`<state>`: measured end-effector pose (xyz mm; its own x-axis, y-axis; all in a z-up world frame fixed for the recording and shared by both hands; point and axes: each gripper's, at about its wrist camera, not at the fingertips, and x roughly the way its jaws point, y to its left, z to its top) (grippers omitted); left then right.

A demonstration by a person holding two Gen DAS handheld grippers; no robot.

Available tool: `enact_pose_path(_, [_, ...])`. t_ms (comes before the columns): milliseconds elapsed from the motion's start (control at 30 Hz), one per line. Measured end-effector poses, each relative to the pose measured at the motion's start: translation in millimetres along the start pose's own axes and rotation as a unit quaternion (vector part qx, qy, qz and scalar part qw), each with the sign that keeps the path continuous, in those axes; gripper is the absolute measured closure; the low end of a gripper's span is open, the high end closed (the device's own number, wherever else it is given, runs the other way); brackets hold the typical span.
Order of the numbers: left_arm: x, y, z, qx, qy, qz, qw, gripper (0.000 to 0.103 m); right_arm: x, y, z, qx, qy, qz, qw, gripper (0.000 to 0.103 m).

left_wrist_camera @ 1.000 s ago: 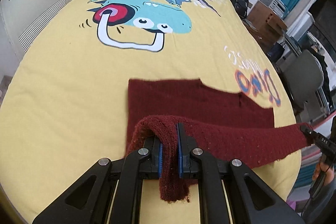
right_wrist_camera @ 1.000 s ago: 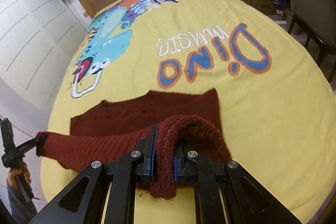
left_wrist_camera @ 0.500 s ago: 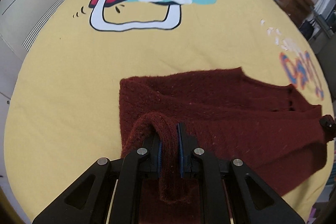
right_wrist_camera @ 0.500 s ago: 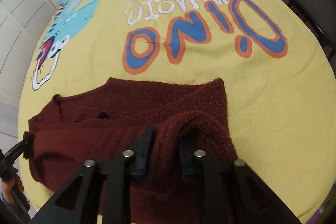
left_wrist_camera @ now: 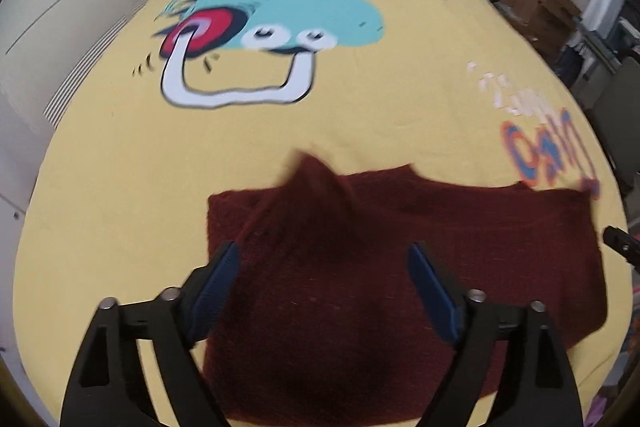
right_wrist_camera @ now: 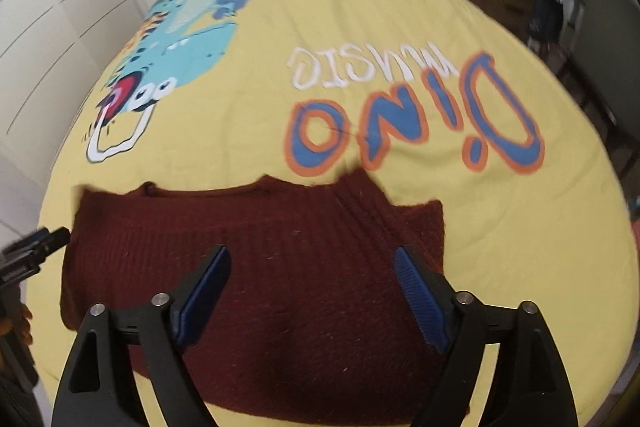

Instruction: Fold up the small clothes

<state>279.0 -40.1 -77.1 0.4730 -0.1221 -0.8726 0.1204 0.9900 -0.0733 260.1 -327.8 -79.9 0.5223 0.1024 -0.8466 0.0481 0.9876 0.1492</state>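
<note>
The dark red knit garment (left_wrist_camera: 400,247) lies folded on the yellow bed cover (left_wrist_camera: 120,167), its near edge cut off. Left gripper (left_wrist_camera: 322,263) and right gripper (right_wrist_camera: 312,263) jaws are opening wide above it, gripping nothing; motion blur smears the garment's raised corner.

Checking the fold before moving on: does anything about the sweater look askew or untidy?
Yes. On the dark red sweater, a flap near the far edge peaks upward instead of lying flat, so that edge looks uneven against the yellow bedspread.
</note>
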Motion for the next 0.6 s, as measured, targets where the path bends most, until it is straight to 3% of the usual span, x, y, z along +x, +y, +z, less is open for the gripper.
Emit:
enact_pose_path(67, [-10.0, -10.1, -2.8, 0.010, -0.009, -0.012, 0.9998, 0.001, -6.4, 15.8, -6.2, -0.018, -0.011, 0.002, 1.000, 0.000])
enact_pose_path(400, [-14.1, -52.6, -40.4, 0.074, -0.042, -0.025, 0.9960, 0.001, 3.9, 68.4, -58.0, -0.079, -0.042, -0.029, 0.996, 0.000])
enact_pose_path(600, [21.5, -52.0, -74.6, 0.081, -0.020, -0.025, 0.9962, 0.001, 44.3, 61.1, -97.9, -0.085, -0.002, -0.047, 0.995, 0.000])
